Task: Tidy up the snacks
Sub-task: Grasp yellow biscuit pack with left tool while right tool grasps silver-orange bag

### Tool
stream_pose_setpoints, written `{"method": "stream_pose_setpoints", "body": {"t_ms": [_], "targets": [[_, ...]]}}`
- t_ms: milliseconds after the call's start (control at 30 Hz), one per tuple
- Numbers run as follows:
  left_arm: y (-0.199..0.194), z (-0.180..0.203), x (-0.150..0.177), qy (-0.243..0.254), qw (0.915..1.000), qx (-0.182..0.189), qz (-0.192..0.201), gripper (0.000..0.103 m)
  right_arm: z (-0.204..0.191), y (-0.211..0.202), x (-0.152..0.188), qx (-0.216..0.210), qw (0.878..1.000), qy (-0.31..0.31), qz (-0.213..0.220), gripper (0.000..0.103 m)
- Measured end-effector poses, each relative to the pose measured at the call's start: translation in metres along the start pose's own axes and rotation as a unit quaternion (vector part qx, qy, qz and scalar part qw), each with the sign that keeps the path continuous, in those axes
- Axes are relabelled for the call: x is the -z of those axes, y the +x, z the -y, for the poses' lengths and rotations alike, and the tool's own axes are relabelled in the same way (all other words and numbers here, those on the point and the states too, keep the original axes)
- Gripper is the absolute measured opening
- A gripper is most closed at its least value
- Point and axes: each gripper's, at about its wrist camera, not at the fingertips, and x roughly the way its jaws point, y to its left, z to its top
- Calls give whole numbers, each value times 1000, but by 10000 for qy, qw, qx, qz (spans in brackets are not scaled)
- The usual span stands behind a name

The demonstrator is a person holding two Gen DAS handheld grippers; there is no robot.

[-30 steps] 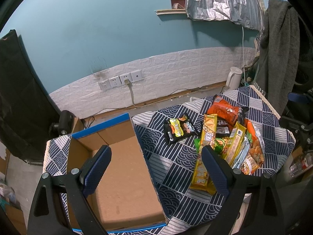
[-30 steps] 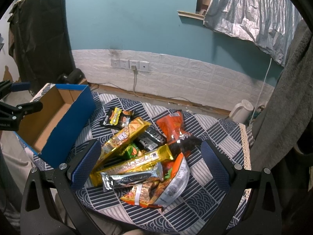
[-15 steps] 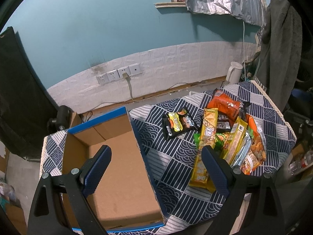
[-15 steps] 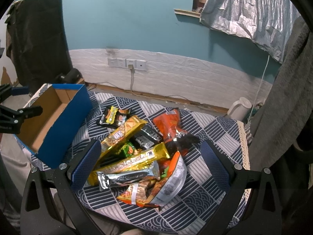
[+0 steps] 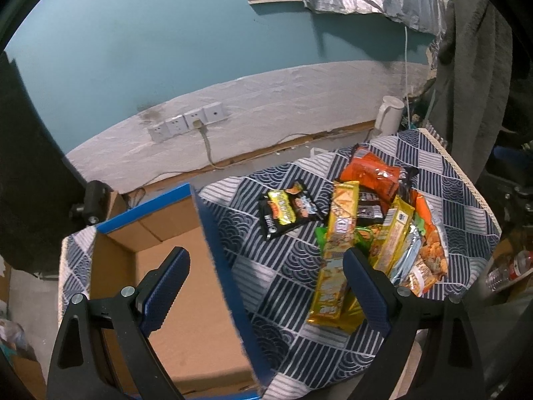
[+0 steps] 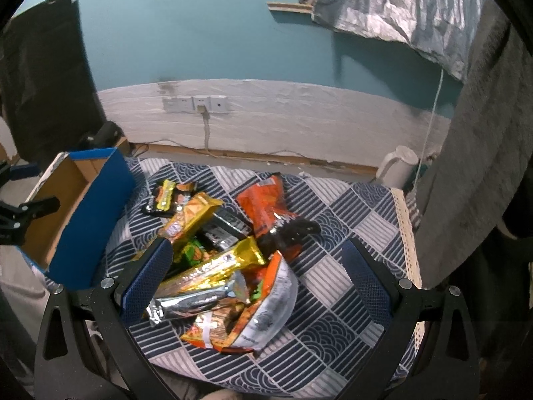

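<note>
Left and right wrist views, near to far. The left claw (image 5: 263, 286) stands wide open and holds nothing; it hovers astride the near right wall of the blue cardboard box (image 5: 230, 286), one pad over the bare box floor, the other over the near end of the long yellow bar (image 5: 336, 250). The right claw (image 6: 256, 276) is likewise spread wide and empty, framing the snack pile (image 6: 230, 250) from above. Compared with a second ago, both views have drawn slightly back and up: more wall shows and the pile sits lower in frame, yet no packet has shifted. Judged from this, sorting has not begun; every snack lies on the patterned bench (image 6: 336, 256), the box at 9 o'clock of the pile. Farther off lie the black-and-yellow packet (image 5: 288, 211) at 11 o'clock and the orange bag (image 5: 371, 175) at 1 o'clock. Beyond, a white kettle (image 6: 398, 166).
</note>
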Motion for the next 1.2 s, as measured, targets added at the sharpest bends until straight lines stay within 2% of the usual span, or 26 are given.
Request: {"method": "stream_pose_setpoints", "body": {"t_ms": [333, 467, 767, 1067, 1200], "targets": [[41, 30, -11, 215, 9985, 307, -391, 94, 36, 40, 16, 83, 9965, 593, -583, 100], [61, 40, -14, 306, 9979, 279, -505, 94, 46, 60, 26, 61, 9931, 803, -855, 100], [99, 56, -13, 560, 9955, 312, -699, 94, 51, 106, 53, 19, 9846, 817, -1549, 100], [128, 68, -9, 707, 9920, 348, -982, 94, 55, 138, 76, -93, 9762, 895, -1974, 100], [144, 68, -7, 568, 9911, 375, -1145, 94, 56, 145, 83, -193, 9737, 984, -2047, 100]]}}
